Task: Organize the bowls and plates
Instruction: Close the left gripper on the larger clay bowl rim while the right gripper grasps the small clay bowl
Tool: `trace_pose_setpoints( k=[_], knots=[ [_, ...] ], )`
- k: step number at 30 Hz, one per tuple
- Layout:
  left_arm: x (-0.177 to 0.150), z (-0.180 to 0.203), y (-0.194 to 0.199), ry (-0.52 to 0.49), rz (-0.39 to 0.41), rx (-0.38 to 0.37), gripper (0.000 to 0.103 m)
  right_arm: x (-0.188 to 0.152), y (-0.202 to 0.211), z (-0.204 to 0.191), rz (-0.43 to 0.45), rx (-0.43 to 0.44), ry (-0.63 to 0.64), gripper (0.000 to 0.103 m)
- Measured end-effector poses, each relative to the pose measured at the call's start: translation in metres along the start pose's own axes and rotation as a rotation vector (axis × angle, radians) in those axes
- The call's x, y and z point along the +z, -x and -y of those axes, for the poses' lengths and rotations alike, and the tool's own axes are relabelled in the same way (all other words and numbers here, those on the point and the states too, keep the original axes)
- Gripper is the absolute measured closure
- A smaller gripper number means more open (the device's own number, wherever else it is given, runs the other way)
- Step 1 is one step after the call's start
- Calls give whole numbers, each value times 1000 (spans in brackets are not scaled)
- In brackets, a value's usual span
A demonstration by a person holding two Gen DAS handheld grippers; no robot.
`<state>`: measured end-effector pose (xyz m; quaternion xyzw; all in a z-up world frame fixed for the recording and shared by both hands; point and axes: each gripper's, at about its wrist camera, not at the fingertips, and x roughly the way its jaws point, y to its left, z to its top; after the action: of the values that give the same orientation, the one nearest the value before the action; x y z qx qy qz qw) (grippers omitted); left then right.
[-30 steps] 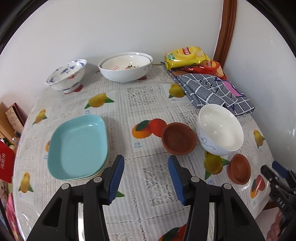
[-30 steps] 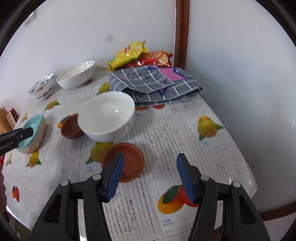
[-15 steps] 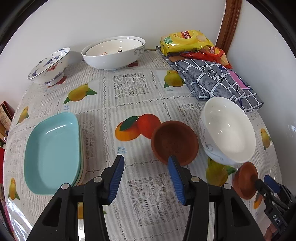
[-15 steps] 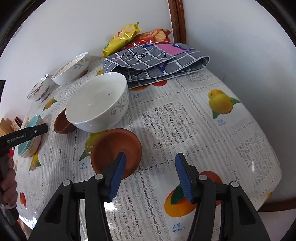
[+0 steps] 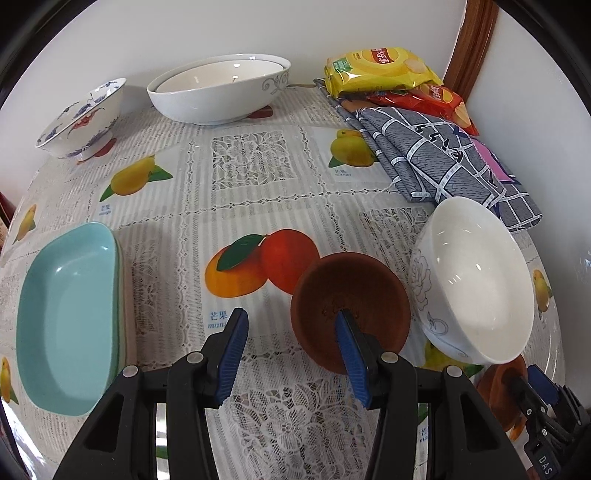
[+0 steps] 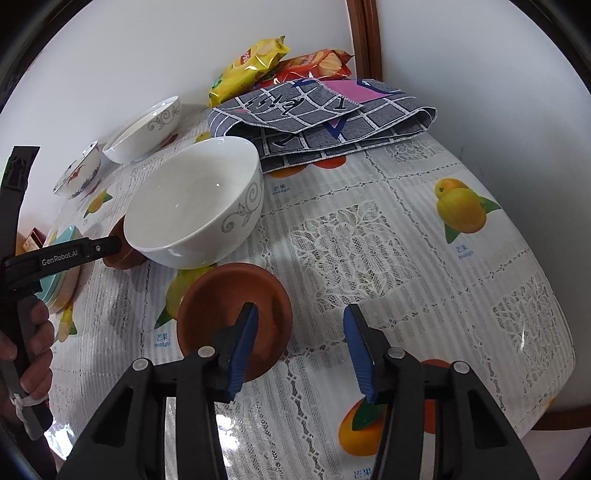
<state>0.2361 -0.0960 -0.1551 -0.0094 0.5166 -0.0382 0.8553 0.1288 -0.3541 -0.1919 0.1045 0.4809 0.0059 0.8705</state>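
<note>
Both my hand-held grippers have dropped lower. Left hand-held gripper [image 5: 291, 345]: jaws apart, straddling the rim of a small brown clay bowl [image 5: 351, 308]. Right hand-held gripper [image 6: 300, 341]: jaws just closing, not yet gripping a second brown clay saucer [image 6: 232, 317]. Only the left view shows the full stack of turquoise rectangular plates [image 5: 66, 317].

Table [image 5: 258, 173] under a fruit-print lace-pattern cover, set in a corner of plain white walls [image 5: 184, 33]; brown wooden trim [image 6: 364, 40] in that corner.

open tablecloth [image 5: 255, 166] mid-table, white bowl [image 5: 476, 280] crowding brown bowl [image 5: 351, 295]
</note>
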Motion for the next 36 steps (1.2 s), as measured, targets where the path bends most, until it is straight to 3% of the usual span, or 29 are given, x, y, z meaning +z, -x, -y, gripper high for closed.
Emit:
trace_pose_setpoints(
  k=[6, 10, 20, 27, 36],
  knots=[
    [1, 1, -9, 5, -3, -9, 56, 0, -9, -4, -13, -7, 12, 61],
    [2, 2, -14, 8, -18, -22, 69, -1, -13, -4, -15, -8, 6, 64],
    [2, 4, -16, 12, -10, -62, 86, 2, -16, -10, -22, 7, 24, 87],
    [0, 1, -11, 20, -9, -68, 93, 0, -11, -13, -6, 9, 15, 92],
    [-8, 2, 11, -10, 21, -74, 95, -1, 4, -18, 27, 22, 7, 95]
  ],
)
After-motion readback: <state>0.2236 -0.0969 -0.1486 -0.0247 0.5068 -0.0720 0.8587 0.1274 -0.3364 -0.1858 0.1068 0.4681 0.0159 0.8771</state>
